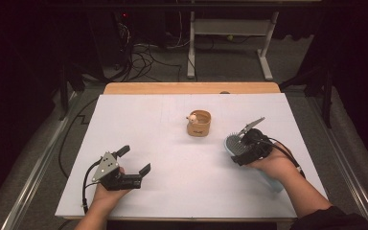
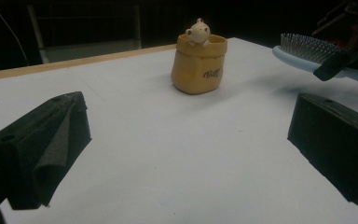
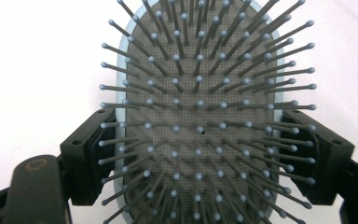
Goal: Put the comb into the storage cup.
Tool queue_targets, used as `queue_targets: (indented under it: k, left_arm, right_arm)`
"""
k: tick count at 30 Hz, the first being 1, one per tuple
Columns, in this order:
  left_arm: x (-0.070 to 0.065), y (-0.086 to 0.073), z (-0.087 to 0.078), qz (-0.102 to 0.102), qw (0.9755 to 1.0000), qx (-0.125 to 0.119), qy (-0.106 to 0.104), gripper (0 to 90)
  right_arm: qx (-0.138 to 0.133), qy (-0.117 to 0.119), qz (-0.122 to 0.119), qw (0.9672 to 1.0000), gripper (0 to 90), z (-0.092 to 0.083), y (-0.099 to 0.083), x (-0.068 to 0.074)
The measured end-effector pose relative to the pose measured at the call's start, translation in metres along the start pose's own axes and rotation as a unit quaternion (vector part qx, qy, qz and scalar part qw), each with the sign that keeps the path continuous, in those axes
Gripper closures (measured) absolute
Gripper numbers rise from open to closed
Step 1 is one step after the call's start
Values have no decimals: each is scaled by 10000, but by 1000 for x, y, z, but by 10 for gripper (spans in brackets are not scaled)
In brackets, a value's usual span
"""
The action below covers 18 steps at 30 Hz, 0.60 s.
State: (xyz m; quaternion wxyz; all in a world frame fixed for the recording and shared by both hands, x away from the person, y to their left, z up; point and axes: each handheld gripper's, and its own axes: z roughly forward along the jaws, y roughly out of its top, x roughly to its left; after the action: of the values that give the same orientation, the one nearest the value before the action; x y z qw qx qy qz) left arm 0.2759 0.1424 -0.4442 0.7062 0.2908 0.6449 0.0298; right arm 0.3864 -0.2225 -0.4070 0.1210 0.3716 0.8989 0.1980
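The right gripper (image 1: 243,149) has its fingers (image 3: 85,158) clamped on the two long edges of a pale blue hairbrush (image 3: 198,107), one pad on each side of the head. That sideways grip leaves the bristle face free and turned up toward the camera riding on the gripper, with no bristles crushed under the pads. In the high view the brush head juts out beyond the fingers toward the middle of the surface (image 1: 172,158), while its handle (image 1: 271,183) runs back under the hand, probably so the hand can steady the long end. From the left gripper view the brush looks lifted clear of the surface, with a shadow under it.

Ahead of the brush head and a little off to the side stands a small tan pot (image 1: 199,123) with a tiny bear figure (image 2: 197,31) peeking over its rim, upright and apart from the brush. It seems a likely place for the brush to go.

The left gripper (image 1: 133,161) rests low by the near edge, its fingers (image 2: 46,149) wide apart with nothing between them, pointed toward the pot as if waiting to steady it.
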Motion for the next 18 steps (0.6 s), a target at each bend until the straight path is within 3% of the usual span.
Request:
queue_targets:
  k: [8,12,18]
  left_arm:
    - [-1,-3,0,-12,10000,25,38,2]
    - [0,-4,0,83,9999,69,37,2]
    - [-1,-4,0,64,10000,60,42,2]
  right_arm:
    - [-629,-167,46,9979,208,-15,-3,1]
    - [-932,-189,113,9954,208,-18,-4,2]
    - [-1503,-256,280,9879,207,-25,-4,1]
